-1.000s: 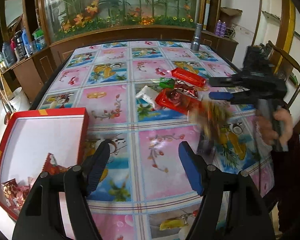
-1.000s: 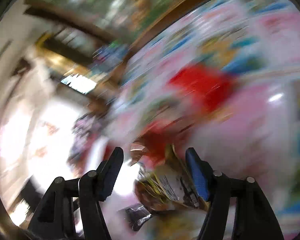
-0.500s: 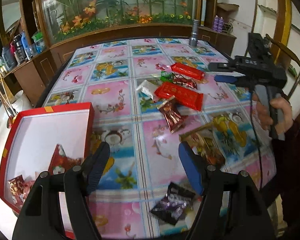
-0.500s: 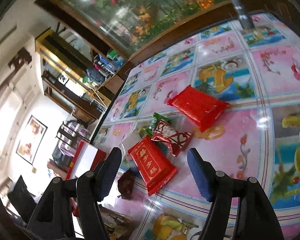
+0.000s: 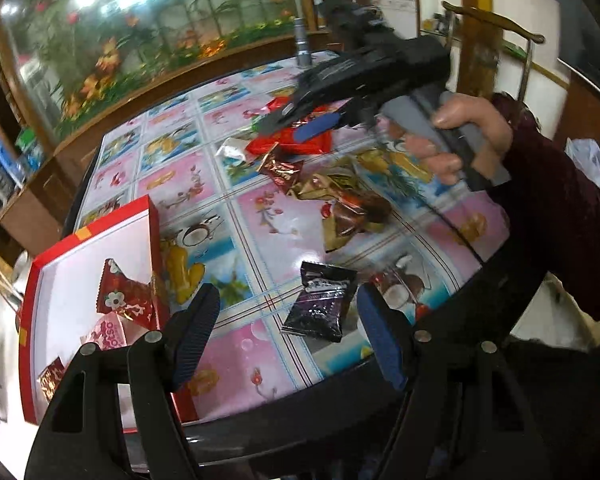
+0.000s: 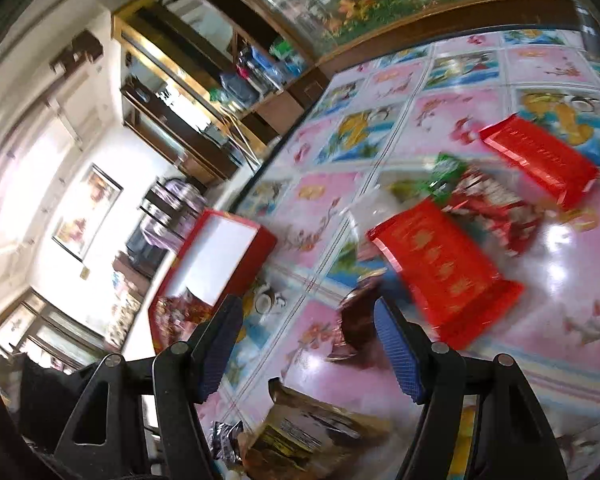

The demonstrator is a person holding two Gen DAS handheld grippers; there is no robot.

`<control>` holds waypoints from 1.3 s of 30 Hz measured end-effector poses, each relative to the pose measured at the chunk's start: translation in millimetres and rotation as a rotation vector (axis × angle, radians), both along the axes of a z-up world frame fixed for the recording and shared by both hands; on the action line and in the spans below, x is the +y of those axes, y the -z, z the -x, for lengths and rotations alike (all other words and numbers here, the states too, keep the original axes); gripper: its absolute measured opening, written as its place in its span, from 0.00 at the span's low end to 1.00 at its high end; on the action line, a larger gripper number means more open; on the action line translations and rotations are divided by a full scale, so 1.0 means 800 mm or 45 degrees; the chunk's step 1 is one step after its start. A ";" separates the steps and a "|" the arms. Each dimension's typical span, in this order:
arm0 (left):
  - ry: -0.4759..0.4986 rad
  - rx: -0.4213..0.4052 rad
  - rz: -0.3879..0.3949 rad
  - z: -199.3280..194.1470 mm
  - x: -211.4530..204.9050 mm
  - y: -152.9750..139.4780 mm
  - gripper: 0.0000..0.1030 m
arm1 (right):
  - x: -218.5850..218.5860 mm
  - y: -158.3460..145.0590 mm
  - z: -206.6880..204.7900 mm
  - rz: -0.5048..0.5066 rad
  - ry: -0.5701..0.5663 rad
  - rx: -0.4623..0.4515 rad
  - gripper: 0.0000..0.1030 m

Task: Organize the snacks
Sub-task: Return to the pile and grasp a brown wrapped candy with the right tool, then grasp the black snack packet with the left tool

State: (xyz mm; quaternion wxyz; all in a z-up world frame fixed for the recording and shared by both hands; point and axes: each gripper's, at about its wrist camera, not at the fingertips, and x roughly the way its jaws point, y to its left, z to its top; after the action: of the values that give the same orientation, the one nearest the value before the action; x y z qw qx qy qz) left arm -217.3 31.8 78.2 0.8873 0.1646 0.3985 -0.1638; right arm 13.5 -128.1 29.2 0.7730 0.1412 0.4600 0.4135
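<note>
Left gripper: jaws are held spread over the near edge of the table, nothing pinched; a black packet is seen on the cloth between the two fingers, untouched.
Right gripper: jaws are spread and empty, having just been opening a little; in the left wrist view it is seen above the pile of snacks, carried by a hand in a dark red sleeve.
Table: it is covered with a glossy cloth of pink and blue fruit and flower squares.
Box: a red box with a white inside is placed at the left edge of the table; several red and pink wrapped sweets are held in it.
Loose snacks: two flat red packs and, a green wrapper, a red patterned sweet, a brown sweet and a gold-brown pack are scattered on the cloth, outside the box.
Background: a glass panel with painted flowers is set behind the table.
</note>
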 end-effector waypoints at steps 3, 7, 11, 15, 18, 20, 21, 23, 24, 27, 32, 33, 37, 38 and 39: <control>0.013 0.016 0.047 -0.005 0.003 0.003 0.69 | 0.023 0.012 0.004 0.130 0.039 -0.006 0.65; 0.059 0.073 0.084 -0.017 0.000 0.016 0.69 | 0.038 0.027 0.002 0.250 0.085 0.004 0.57; 0.070 0.153 0.121 -0.032 -0.001 0.036 0.69 | 0.054 0.038 0.000 0.361 0.097 -0.042 0.40; 0.115 0.179 0.171 -0.035 -0.003 0.042 0.69 | 0.057 0.040 0.001 0.382 0.092 -0.075 0.32; 0.144 0.202 0.158 -0.038 -0.007 0.049 0.69 | 0.056 0.040 0.001 0.382 0.084 -0.085 0.31; 0.164 0.217 0.179 -0.040 -0.008 0.051 0.69 | 0.051 0.040 -0.002 0.350 0.088 -0.062 0.27; 0.171 0.219 0.181 -0.041 -0.010 0.052 0.69 | 0.048 0.040 -0.003 0.330 0.090 -0.048 0.25; 0.179 0.231 0.180 -0.044 -0.011 0.057 0.67 | 0.040 0.035 -0.005 0.280 0.104 -0.043 0.25; 0.179 0.245 0.185 -0.046 -0.011 0.060 0.65 | 0.037 0.031 -0.005 0.258 0.112 -0.051 0.25; 0.174 0.289 0.188 -0.049 -0.011 0.071 0.48 | 0.029 0.019 -0.001 0.194 0.125 -0.084 0.25; 0.159 0.280 0.230 -0.050 -0.006 0.069 0.33 | 0.028 0.012 0.001 0.134 0.109 -0.076 0.25; 0.157 0.278 0.229 -0.050 -0.006 0.069 0.33 | 0.027 0.012 0.001 0.126 0.110 -0.074 0.25; 0.133 0.250 0.231 -0.047 -0.003 0.070 0.25 | 0.022 0.007 0.001 0.089 0.132 -0.077 0.25; 0.120 0.245 0.246 -0.047 -0.002 0.070 0.25 | 0.021 0.005 0.002 0.076 0.134 -0.085 0.25; 0.110 0.241 0.258 -0.049 -0.001 0.070 0.25 | 0.020 0.002 0.003 0.065 0.136 -0.096 0.25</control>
State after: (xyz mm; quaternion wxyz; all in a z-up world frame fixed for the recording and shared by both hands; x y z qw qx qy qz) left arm -178.3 31.1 22.1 0.8498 0.0752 0.4545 -0.2561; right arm 10.8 -112.1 27.2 0.8140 0.1301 0.4327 0.3650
